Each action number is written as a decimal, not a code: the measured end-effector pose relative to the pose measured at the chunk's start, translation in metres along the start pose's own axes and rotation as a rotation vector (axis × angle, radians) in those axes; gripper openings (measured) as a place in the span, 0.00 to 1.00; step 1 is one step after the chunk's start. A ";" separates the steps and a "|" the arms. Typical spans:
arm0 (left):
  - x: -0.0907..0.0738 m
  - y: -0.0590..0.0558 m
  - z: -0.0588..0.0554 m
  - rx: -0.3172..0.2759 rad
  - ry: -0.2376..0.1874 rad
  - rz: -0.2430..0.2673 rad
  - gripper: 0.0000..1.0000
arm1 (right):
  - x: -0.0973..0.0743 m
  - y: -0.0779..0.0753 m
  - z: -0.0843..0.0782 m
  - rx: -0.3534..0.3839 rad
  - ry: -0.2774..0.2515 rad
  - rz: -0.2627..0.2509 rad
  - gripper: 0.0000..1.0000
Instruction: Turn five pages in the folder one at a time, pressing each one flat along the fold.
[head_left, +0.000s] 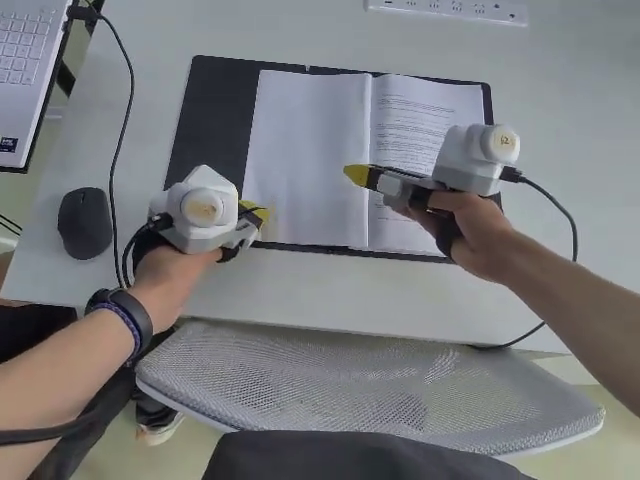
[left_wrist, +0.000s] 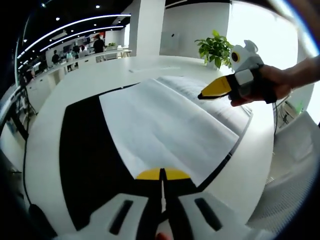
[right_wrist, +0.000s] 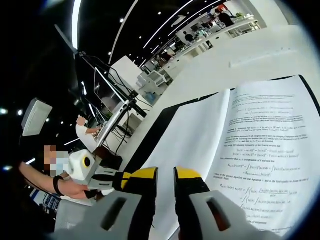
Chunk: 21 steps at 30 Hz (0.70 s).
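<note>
Folder (head_left: 212, 110) lay open; my right hand-held gripper (head_left: 356, 176), jaws barely apart, empty, hung over the fold (head_left: 369, 130) to press it, left hand-held gripper (head_left: 255, 213) closed, empty, nearby.

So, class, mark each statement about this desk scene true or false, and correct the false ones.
1. The folder lies open on the desk. True.
2. The left tool has its jaws wide apart. False: they are shut together.
3. The right tool points its tip close to the fold. True.
4. The mouse lies right of the folder. False: it lies left of it.
5. Both facing pages bear print. False: the left page is blank; the right page is printed.
</note>
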<state>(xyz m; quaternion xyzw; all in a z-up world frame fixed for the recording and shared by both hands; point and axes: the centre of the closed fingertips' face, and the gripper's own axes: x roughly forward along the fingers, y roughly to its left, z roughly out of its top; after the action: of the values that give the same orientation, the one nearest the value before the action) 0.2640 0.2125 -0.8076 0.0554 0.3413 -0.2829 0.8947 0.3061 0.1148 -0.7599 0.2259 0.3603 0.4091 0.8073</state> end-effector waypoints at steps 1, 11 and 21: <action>0.000 0.000 0.000 0.007 0.004 0.000 0.00 | 0.001 -0.001 0.000 0.000 0.002 0.003 0.10; -0.001 0.000 -0.002 0.013 0.012 0.015 0.00 | 0.009 -0.012 0.030 -0.042 0.000 0.021 0.04; 0.000 0.001 -0.003 -0.025 0.022 0.026 0.00 | 0.015 -0.038 0.065 -0.003 -0.060 0.021 0.00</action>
<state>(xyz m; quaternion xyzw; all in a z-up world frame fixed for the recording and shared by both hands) 0.2635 0.2141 -0.8099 0.0519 0.3539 -0.2665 0.8950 0.3810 0.1012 -0.7499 0.2407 0.3330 0.4110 0.8138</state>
